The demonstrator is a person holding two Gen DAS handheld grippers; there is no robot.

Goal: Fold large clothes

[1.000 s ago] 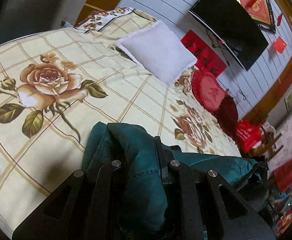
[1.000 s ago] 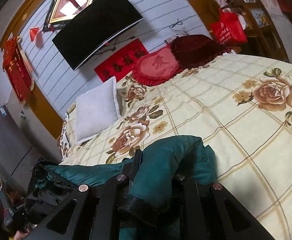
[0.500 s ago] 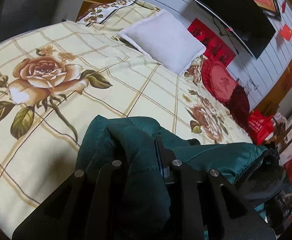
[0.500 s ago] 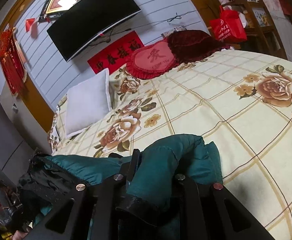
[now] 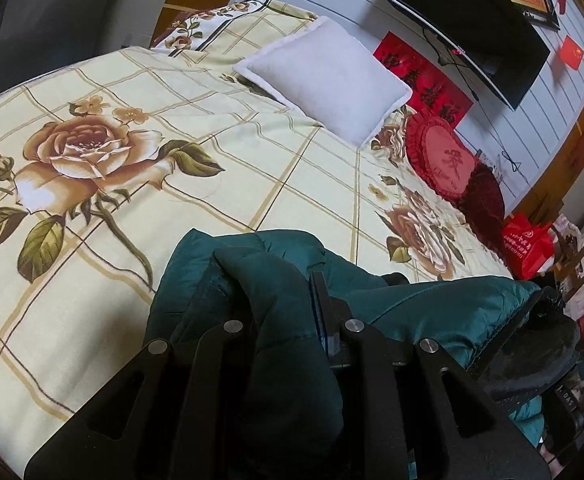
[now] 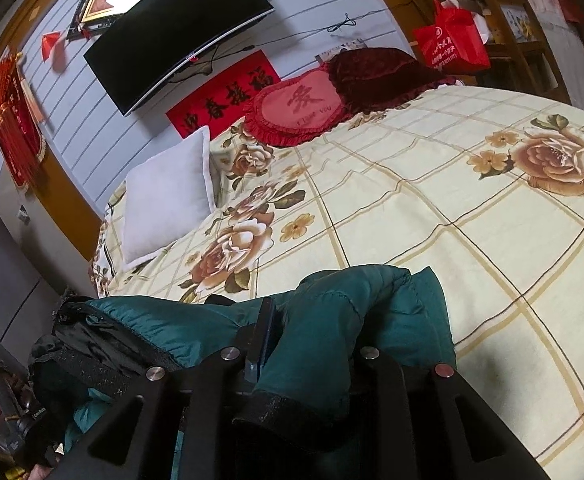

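Observation:
A dark teal padded jacket (image 5: pixel 431 304) with a black lining hangs between my two grippers over the near edge of the bed; it also shows in the right wrist view (image 6: pixel 180 320). My left gripper (image 5: pixel 280 304) is shut on a bunched fold of the jacket, which hides most of the fingers. My right gripper (image 6: pixel 311 320) is shut on another bunched fold with a black cuff (image 6: pixel 288 412) hanging below. The jacket's black lining (image 6: pixel 88 344) sags at the left.
The bed has a cream checked sheet with roses (image 5: pixel 92 160). A white pillow (image 5: pixel 327 80), a red heart cushion (image 6: pixel 299 108) and a maroon cushion (image 6: pixel 379 72) lie at the head. A black TV (image 6: pixel 180 36) hangs on the wall. A red bag (image 6: pixel 451 40) hangs at a wooden rack.
Both grippers have moved forward and a little lower over the bed with the jacket still held. The bed sheet fills more of both views.

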